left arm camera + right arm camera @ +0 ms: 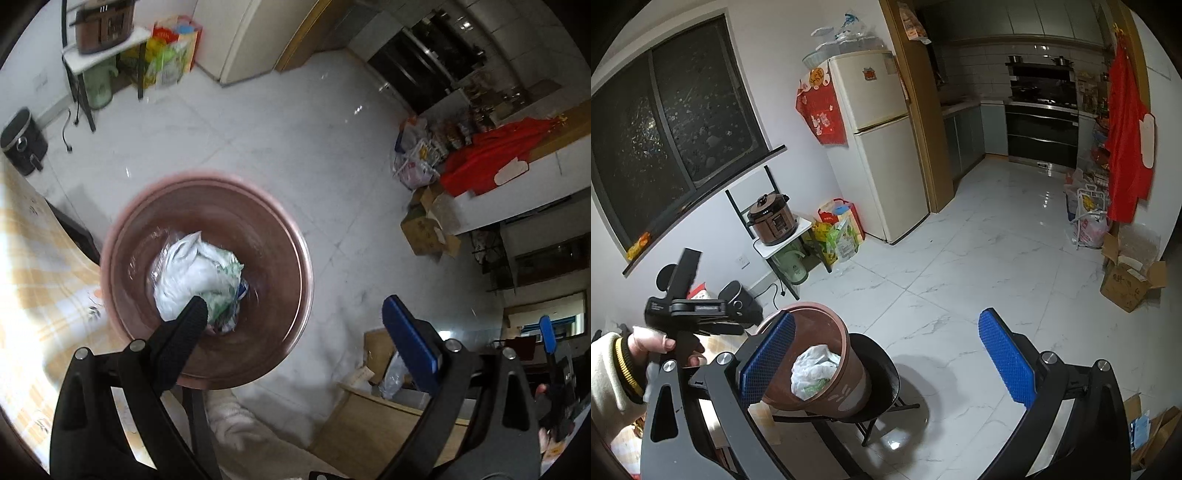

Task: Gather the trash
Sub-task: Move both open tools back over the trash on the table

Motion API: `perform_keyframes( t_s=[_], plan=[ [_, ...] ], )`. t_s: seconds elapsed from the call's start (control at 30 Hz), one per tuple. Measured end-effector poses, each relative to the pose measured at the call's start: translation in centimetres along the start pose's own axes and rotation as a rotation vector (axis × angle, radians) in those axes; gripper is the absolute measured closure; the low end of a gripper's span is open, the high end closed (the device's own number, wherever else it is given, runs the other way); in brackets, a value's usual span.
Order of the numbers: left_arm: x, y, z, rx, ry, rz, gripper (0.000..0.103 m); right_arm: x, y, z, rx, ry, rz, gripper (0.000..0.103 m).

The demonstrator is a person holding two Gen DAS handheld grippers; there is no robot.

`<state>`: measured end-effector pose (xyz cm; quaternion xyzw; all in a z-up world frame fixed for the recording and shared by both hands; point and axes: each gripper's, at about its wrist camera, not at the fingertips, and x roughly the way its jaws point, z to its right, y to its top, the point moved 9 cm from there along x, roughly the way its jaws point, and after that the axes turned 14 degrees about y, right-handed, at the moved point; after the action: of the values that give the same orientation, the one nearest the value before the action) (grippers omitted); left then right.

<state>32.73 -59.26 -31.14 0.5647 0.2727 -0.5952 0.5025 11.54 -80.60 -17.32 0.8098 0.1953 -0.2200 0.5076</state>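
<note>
Below the left gripper (295, 314), whose fingers are spread wide and hold nothing, a brown bin (207, 280) stands tilted on a black chair (882, 373). White and green crumpled trash (199, 273) lies in its bottom, under the black finger (188, 325). Alongside, the right gripper (886, 362) is spread open too, its left blue pad (768, 362) just before the bin's rim.

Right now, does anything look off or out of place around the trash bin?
Yes. The brown trash bin isn't on the floor: it sits tilted on the black folding chair, its mouth leaning toward the grippers, with crumpled white trash inside. Nothing looks spilled on the floor tiles.
</note>
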Motion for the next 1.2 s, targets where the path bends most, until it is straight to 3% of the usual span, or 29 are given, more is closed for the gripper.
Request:
perform_keyframes(
  t_s=[0.1, 0.3, 0.5, 0.63, 0.83, 1.0, 1.2],
  plan=[
    [-2.7, 0.4, 0.1, 0.032, 0.023, 0.088, 0.009, 0.3, 0.3, -0.6, -0.007, 0.016, 0.005, 0.005],
    [-11.8, -0.2, -1.4, 0.083, 0.082, 0.321, 0.009, 1.8, 1.1, -4.1, -0.051, 0.083, 0.001, 0.005],
    [-22.1, -4.2, -8.2, 0.019, 0.137, 0.519, 0.009, 4.2, 1.6, -10.5, -0.121, 0.187, -0.022, 0.005],
    [-29.2, -9.2, -16.0, -0.103, 0.193, 0.649, 0.009, 5.9, 1.6, -15.6, -0.171, 0.257, -0.047, 0.005],
    [-37.9, -18.9, -27.6, -0.311, 0.383, 0.807, 0.009, 8.6, 0.2, -24.3, -0.251, 0.354, -0.105, 0.005],
    [-41.0, -28.1, -35.3, -0.515, 0.485, 0.842, 0.009, 10.4, -1.9, -32.8, -0.332, 0.437, -0.167, 0.005],
    [-40.2, -36.2, -40.9, -0.672, 0.506, 0.798, 0.009, 11.5, -6.2, -43.1, -0.436, 0.534, -0.245, 0.005]
  ],
)
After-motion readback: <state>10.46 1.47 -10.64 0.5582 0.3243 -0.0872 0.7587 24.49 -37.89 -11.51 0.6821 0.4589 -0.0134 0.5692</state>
